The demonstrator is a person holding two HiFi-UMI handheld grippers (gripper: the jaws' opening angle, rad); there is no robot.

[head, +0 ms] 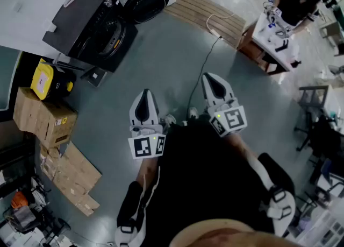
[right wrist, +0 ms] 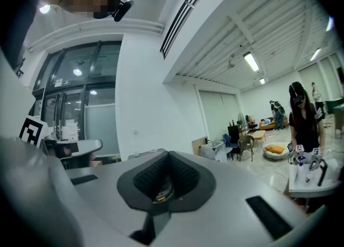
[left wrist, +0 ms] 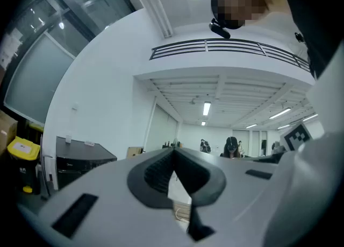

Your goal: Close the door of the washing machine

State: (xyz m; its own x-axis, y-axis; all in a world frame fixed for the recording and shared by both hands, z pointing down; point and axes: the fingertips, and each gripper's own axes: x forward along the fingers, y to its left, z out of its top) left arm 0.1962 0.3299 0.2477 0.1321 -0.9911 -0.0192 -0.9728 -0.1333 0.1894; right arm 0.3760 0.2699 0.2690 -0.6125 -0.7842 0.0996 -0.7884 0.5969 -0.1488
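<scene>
A black washer (head: pixel 88 22) stands on the floor at far left, beside cardboard boxes (head: pixel 43 117) and well apart from the person. From here I cannot tell how far its round door (head: pixel 111 37) hangs open. The left claw (head: pixel 144 98) is closed and empty, held level. The right claw (head: pixel 214 82) is likewise closed and empty. Best to step closer, then press the door's free edge squarely until it latches.
</scene>
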